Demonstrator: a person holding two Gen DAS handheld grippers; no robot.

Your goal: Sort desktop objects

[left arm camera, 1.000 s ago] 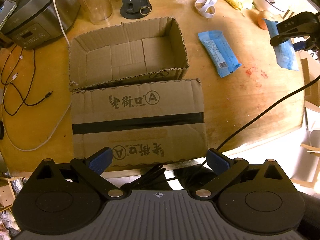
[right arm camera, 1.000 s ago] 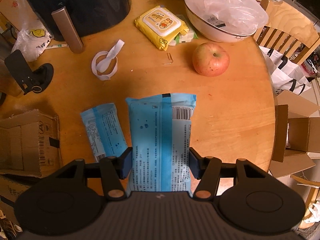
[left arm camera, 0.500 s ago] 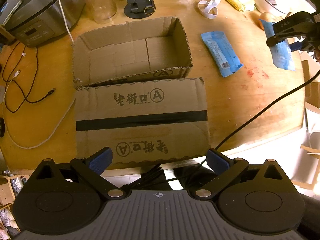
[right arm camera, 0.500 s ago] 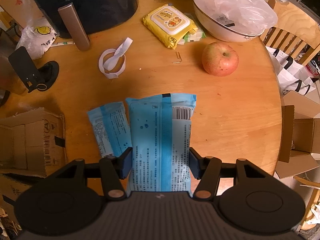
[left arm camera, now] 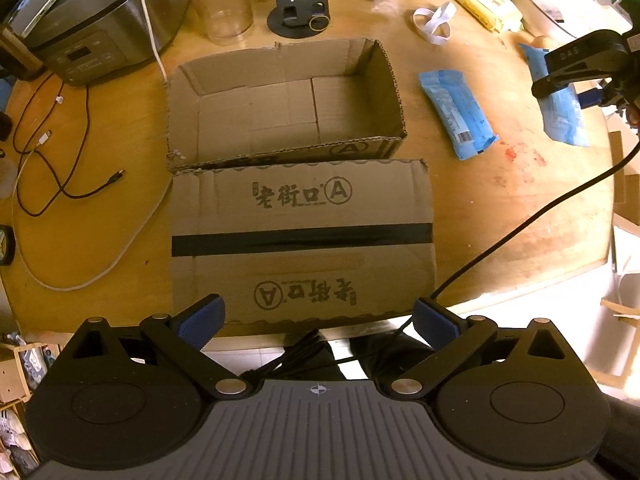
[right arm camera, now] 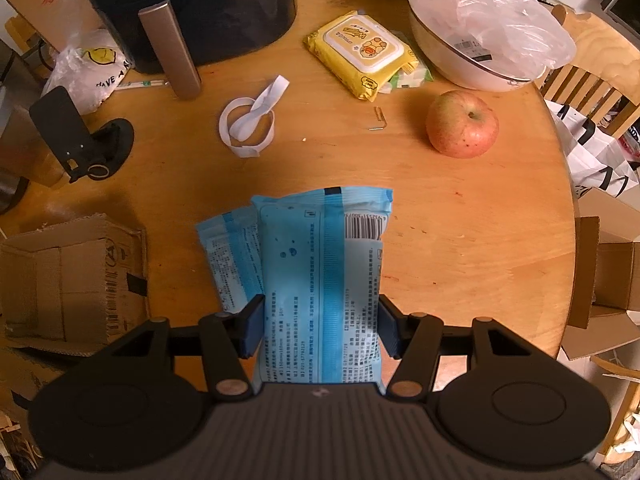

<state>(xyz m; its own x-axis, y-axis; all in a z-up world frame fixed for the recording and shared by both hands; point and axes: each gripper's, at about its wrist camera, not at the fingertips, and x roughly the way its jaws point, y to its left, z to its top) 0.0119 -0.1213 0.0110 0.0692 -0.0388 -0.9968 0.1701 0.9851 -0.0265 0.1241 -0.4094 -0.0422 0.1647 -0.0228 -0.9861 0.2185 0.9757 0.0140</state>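
My right gripper [right arm camera: 320,330] is shut on a blue wipes packet [right arm camera: 324,272] and holds it above the round wooden table; it shows at the far right of the left wrist view [left arm camera: 564,116]. A second blue packet [left arm camera: 458,114] lies flat on the table, just right of the open cardboard box [left arm camera: 284,108], and shows partly behind the held one [right arm camera: 232,256]. The box [right arm camera: 68,280] is empty, with its flap [left arm camera: 300,240] folded out toward me. My left gripper [left arm camera: 318,320] is open and empty, over the table's near edge.
An apple [right arm camera: 462,124], a yellow wipes pack [right arm camera: 360,50], a white band loop [right arm camera: 250,124], a bowl with a plastic bag [right arm camera: 480,40], an air fryer [right arm camera: 192,8], a phone stand [left arm camera: 298,16], a glass jar [left arm camera: 222,4], a cooker [left arm camera: 92,28] and cables [left arm camera: 60,160] surround the box.
The right gripper has carried its blue packet leftward and back, so the packet on the table now sits partly behind it. The left gripper has stayed open and shifted slightly.
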